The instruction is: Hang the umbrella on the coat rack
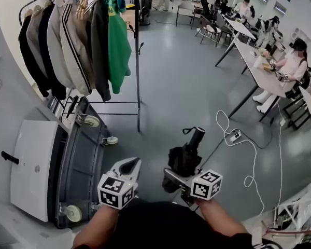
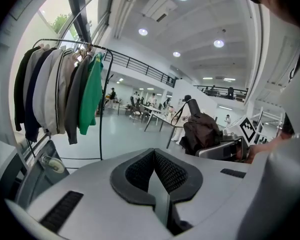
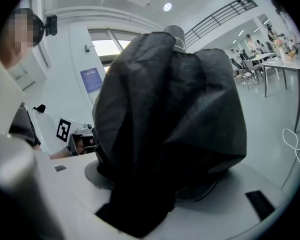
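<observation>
**Grip: right gripper [image 1: 176, 177] is carrying the umbrella [image 1: 185, 158], well apart from the coat rack [image 1: 137, 61]**

The right gripper's jaws are standing wide and pressing on the folded black umbrella. In the right gripper view the bunched canopy [image 3: 170, 124] is filling the space between them and spilling over the front. The umbrella is being held clear of the floor. Its long axis is running from the jaws forward and upward, away from the person. Its handle [image 1: 197, 136], with a thin strap loop, is leading and pointing toward the upper right of the head view. From the left gripper view the same bundle [image 2: 200, 130] is showing with its handle end raised and tilting slightly left.

The left gripper [image 1: 130, 166] is hovering just beside the right one. Its dark pads [image 2: 172, 173] are meeting and nothing is sitting between them.

Further out, the coat rack is standing ahead and to the left. A row of jackets is hanging on its top rail, with a green garment [image 1: 118, 45] at the near end beside the upright pole. A grey cart [image 1: 80, 160] on castors and a white box [image 1: 33, 165] are sitting at the left. A white cable [image 1: 251, 160] is trailing over the floor on the right, below tables [image 1: 254, 69] where people are sitting.
</observation>
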The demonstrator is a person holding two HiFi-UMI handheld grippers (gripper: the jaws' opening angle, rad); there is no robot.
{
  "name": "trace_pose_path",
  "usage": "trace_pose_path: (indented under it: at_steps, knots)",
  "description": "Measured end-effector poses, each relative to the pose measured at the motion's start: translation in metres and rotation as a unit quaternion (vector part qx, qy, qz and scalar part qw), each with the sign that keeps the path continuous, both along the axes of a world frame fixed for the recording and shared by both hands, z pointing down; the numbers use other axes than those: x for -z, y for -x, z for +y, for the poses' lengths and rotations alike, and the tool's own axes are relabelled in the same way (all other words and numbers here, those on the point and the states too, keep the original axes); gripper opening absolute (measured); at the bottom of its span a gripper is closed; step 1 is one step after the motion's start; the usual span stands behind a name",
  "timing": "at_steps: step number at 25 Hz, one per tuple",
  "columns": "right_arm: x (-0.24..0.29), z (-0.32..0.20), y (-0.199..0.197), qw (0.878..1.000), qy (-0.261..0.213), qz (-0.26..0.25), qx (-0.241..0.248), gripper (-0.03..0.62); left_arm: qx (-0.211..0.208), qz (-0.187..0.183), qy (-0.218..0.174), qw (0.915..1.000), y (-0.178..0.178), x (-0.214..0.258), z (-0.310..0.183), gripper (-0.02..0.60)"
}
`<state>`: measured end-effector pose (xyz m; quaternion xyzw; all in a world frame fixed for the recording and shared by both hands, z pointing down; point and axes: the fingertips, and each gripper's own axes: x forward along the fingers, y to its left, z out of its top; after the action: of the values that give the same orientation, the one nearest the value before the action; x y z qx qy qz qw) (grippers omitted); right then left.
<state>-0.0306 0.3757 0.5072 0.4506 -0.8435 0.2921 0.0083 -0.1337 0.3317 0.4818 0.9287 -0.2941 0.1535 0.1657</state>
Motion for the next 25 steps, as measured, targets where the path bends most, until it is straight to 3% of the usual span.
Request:
trace_pose_path:
  at_steps: [6,18,25]
  knots:
    - [0.012,-0.011,0.022,0.999,-0.015,-0.044,-0.004,0.287,-0.015,-0.001,-0.003,0.9999,0.020,0.002,-0.021,0.015]
    - [-0.002,-0.037,0.077,0.998,-0.001,-0.031,-0.048,0.287,-0.042,-0.014,0.003,0.9990,0.088,-0.013,-0.057,0.015]
    - [-0.004,-0.055,0.094,0.997,0.017,-0.047,-0.062,0.287,-0.049,0.001,0.010,0.9987,0.097,-0.009,-0.071,0.015]
